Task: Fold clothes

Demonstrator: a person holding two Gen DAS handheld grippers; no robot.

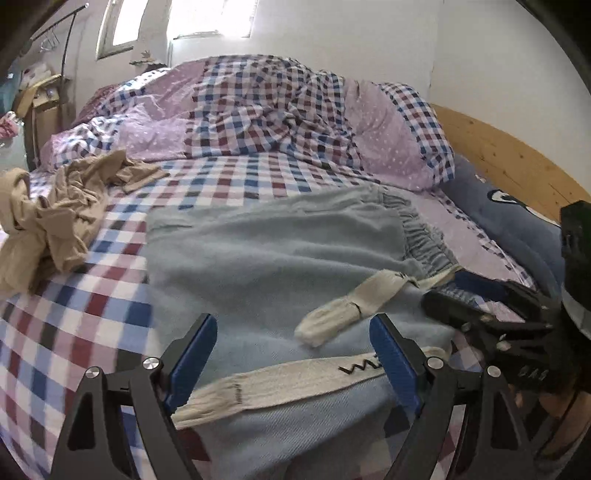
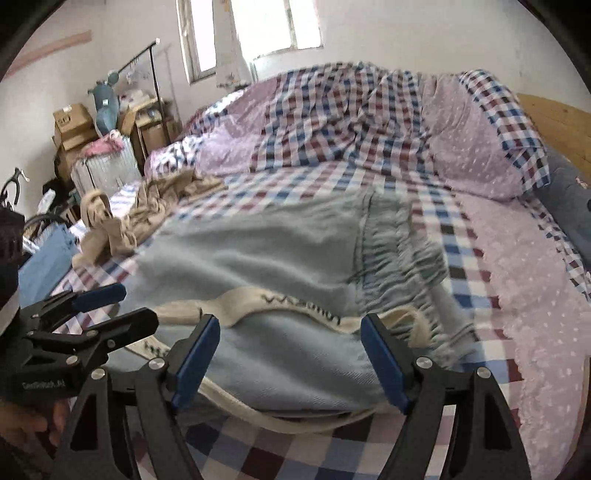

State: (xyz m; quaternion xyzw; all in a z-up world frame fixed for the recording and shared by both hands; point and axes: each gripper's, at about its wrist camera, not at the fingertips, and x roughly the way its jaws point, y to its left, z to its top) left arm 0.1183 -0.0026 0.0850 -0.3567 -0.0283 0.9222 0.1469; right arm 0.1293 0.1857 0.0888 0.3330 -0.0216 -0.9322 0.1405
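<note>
Our left gripper [image 1: 293, 354] and right gripper [image 2: 290, 354] both gape, empty, over the near edge of the blue trousers [image 1: 266, 251] spread on the bed [image 1: 92, 302]. We may pinch only the loose cream drawstring [image 1: 295, 384], so the fold would drag crooked.

Daylight pours from the window [image 1: 207, 18] at the top of the left wrist view, blown out to pure white; the same window [image 2: 273, 26] glares in the right wrist view. The room is bright and evenly lit — shadows are soft, darkest under the near hem of the blue garment [image 2: 280, 258]; that garment's gathered waistband smears with motion blur in the right wrist view, while the left wrist view is sharper. Fisheye bending curves the bed [image 1: 92, 295] and wooden headboard [image 1: 509, 162]; black vignette fills every corner.
</note>
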